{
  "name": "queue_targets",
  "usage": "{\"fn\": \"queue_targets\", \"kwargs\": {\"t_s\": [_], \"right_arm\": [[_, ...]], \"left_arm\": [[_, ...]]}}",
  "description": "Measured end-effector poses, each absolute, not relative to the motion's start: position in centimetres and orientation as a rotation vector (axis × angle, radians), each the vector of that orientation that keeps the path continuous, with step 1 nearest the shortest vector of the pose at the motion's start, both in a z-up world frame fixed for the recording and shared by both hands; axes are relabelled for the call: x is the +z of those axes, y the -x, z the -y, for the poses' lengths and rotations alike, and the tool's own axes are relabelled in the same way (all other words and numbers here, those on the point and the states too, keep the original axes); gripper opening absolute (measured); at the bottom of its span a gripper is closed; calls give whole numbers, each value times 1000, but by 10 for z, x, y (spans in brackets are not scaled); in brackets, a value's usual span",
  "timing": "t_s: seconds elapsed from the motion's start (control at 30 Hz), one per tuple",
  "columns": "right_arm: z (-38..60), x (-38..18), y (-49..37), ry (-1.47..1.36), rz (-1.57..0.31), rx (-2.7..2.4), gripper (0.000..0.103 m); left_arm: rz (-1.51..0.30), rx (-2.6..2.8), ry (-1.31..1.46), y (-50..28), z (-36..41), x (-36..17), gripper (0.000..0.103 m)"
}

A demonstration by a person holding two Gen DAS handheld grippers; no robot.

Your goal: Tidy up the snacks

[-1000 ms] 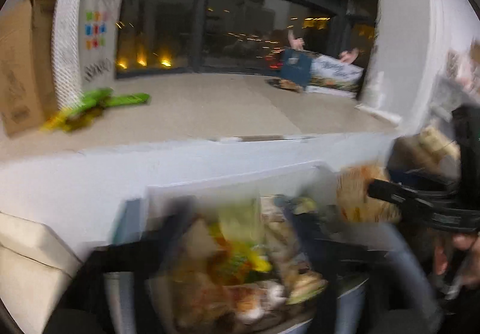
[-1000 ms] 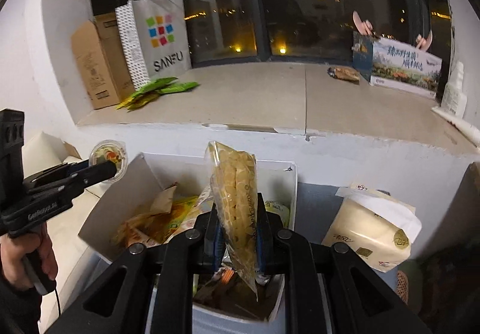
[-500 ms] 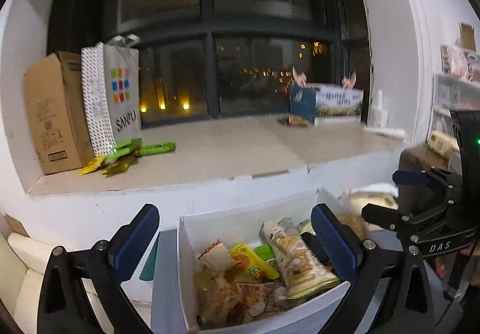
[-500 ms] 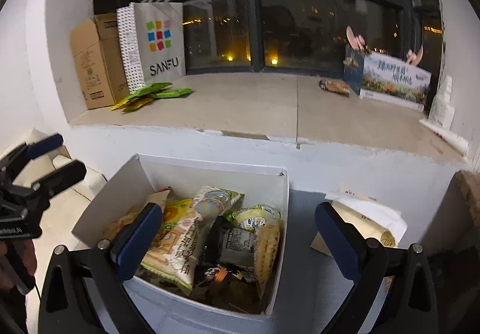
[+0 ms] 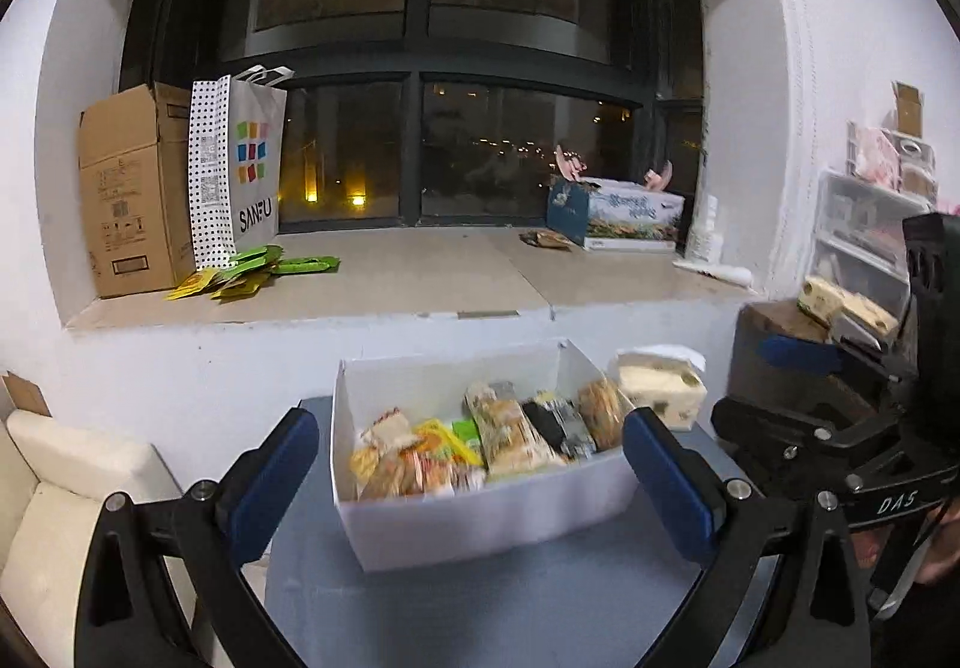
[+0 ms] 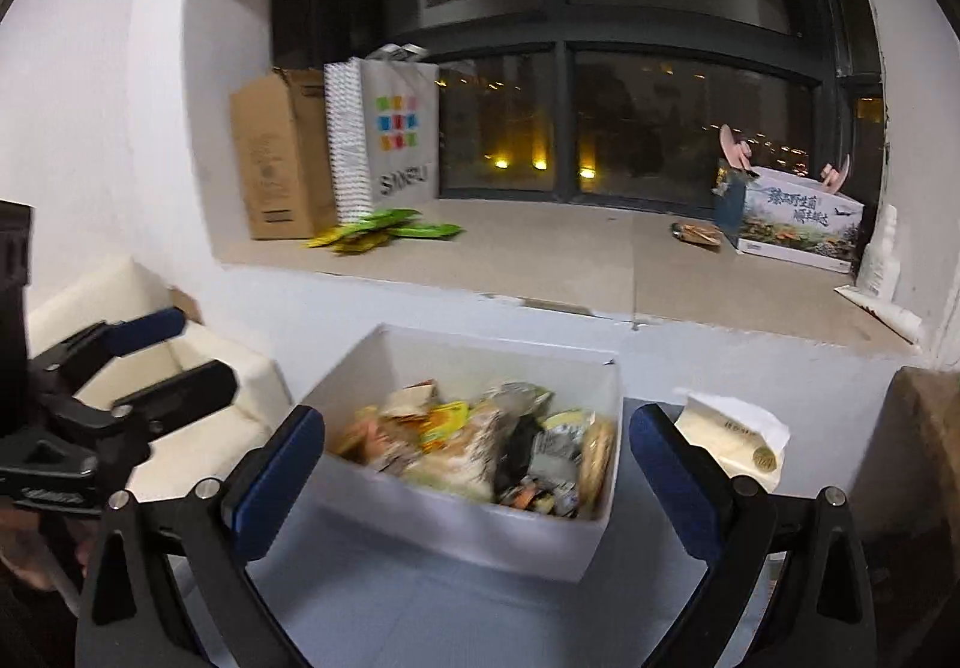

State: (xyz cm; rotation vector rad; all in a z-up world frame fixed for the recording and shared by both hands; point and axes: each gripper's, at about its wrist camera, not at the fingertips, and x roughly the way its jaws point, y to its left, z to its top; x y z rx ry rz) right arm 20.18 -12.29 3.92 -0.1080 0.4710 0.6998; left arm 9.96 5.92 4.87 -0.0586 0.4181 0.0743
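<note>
Both pairs of fingers stand spread wide with nothing between their blue pads. The left gripper (image 5: pixel 471 464) frames the white box (image 5: pixel 480 524) from the near side without touching it, and the right gripper (image 6: pixel 477 458) does the same in its own view; each also shows at the edge of the other's picture, a hand around its handle.

From left to right: a cream cushioned seat (image 6: pixel 150 368) sits low against the wall. Up on the window ledge (image 5: pixel 420 272) a brown cardboard carton (image 5: pixel 129 188) stands upright, a grey paper bag (image 5: pixel 246 164) with coloured squares just beside it, and a few green and yellow packets (image 5: pixel 258 272) lie flat at the bag's foot. Below the ledge, the white box rests on a blue-grey table (image 5: pixel 510 608) and holds the snacks (image 5: pixel 480 443), a loose mix of wrapped packets, some leaning upright along its right side. Just to the right of the box lies a soft pack of tissues (image 6: pixel 735 440). Far right on the ledge sits a printed carton (image 6: pixel 798 230), with a small dark packet (image 6: pixel 696 234) just beside it.
</note>
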Motion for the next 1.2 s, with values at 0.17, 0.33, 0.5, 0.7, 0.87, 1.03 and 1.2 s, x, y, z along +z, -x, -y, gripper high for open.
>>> {"fn": "queue_targets", "kwargs": {"t_s": [0.17,0.33,0.5,0.7,0.87,1.03,1.2], "right_arm": [[144,32,-156,112,-474,705,103],[172,19,-118,34,-514,716,103],[200,9,-94,-42,-521,670,103],[207,18,-84,-24,-484,657,103],[202,15,-84,-13,-498,662,103],[197,10,-85,-6,-511,665,103],[196,9,-83,-1,-515,668,103]], "left_arm": [[-414,73,52,-57,-41,43,103],[-451,55,89,-31,-28,32,103],[-450,51,98,-19,-23,29,103],[-454,48,87,-21,-20,31,103],[-462,41,92,-22,-21,30,103],[-469,45,88,-22,-20,29,103],[-476,41,83,-23,-20,28,103]]}}
